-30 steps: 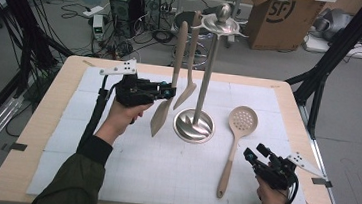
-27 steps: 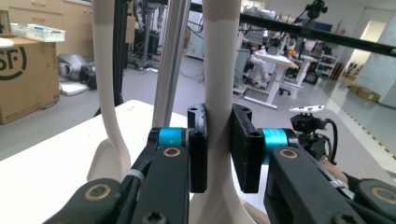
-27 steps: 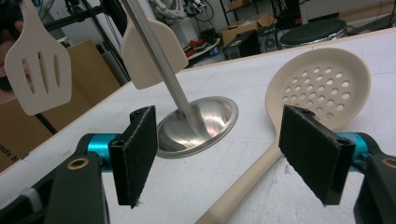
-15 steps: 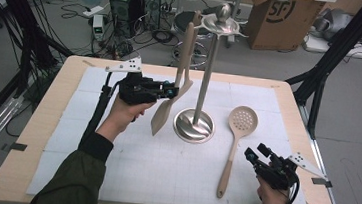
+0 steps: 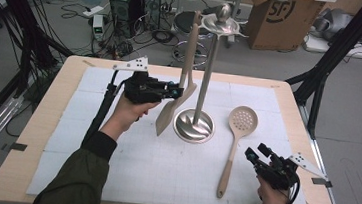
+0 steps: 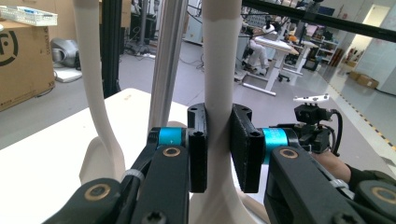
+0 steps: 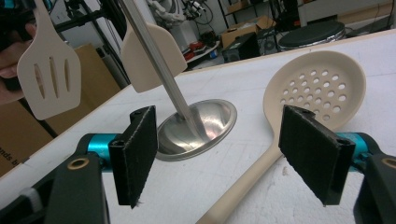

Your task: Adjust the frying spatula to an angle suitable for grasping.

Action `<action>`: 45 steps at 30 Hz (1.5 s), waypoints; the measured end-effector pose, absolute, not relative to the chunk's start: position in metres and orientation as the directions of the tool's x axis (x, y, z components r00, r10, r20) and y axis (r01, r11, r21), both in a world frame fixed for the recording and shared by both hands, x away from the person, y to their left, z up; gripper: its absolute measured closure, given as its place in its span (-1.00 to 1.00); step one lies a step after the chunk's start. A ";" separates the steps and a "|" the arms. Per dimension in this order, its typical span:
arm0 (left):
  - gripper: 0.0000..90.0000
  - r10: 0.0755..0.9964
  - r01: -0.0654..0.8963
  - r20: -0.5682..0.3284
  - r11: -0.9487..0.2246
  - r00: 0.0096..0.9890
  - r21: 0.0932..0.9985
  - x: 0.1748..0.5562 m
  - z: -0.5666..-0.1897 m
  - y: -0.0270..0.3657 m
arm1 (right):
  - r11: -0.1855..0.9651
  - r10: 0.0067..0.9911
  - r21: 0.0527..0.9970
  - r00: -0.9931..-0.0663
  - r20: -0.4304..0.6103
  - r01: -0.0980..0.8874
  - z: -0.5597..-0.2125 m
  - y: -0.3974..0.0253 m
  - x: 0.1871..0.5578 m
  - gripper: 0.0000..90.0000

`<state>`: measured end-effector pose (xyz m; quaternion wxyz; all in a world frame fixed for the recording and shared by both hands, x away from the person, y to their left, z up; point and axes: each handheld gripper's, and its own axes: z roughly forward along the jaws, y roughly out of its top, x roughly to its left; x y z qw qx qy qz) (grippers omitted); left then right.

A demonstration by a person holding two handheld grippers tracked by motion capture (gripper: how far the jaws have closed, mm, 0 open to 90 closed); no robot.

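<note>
**At the stand: spatula gripped, skimmer flat on the mat**

On the cardboard box (image 5: 281,19) behind the table, letters "SF" readable inside a ring; no other writing legible. At table centre, on the white mat (image 5: 127,167), a steel utensil stand (image 5: 195,125) with round base and topped pole. Close to the pole, a plain spatula (image 5: 188,65) hanging upright. Just beside it, the slotted spatula (image 6: 219,70), clamped at its handle between the pads of the left gripper (image 5: 176,91), blade down and tilted toward the base. On the mat right of the base, a perforated skimmer (image 5: 241,123), lying flat, handle toward the near edge. Near that handle's end, close to the table's right front corner, the right gripper (image 5: 255,153), jaws spread wide and holding nothing, skimmer bowl seen between them. Bare mat across the front and left; tight quarters between slotted spatula, hanging spatula and pole. Beyond the far edge, floor cluttered with cables, a stool and black equipment.
</note>
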<state>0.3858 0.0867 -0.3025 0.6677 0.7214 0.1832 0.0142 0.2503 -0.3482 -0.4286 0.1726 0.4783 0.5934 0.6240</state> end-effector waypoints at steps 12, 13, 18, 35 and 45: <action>0.30 0.292 0.318 -0.304 0.002 0.907 0.948 0.394 -0.308 0.089 | -0.239 0.781 0.900 -0.479 0.401 0.364 -0.428 -0.348 0.250 -0.38; 0.22 0.300 0.319 -0.303 -0.004 0.905 0.948 0.395 -0.308 0.090 | -0.240 0.780 0.900 -0.479 0.403 0.365 -0.428 -0.348 0.250 -0.37; 0.07 0.323 0.327 -0.321 0.036 0.890 0.944 0.394 -0.317 0.097 | -0.239 0.781 0.901 -0.479 0.401 0.363 -0.428 -0.348 0.250 -0.38; -0.37 0.384 0.330 -0.334 0.078 0.861 0.941 0.369 -0.340 0.134 | -0.220 0.783 0.908 -0.491 0.383 0.358 -0.428 -0.344 0.250 -0.38; -0.34 0.415 0.332 -0.349 0.117 0.840 0.936 0.351 -0.361 0.157 | -0.210 0.785 0.908 -0.490 0.378 0.363 -0.429 -0.341 0.250 -0.38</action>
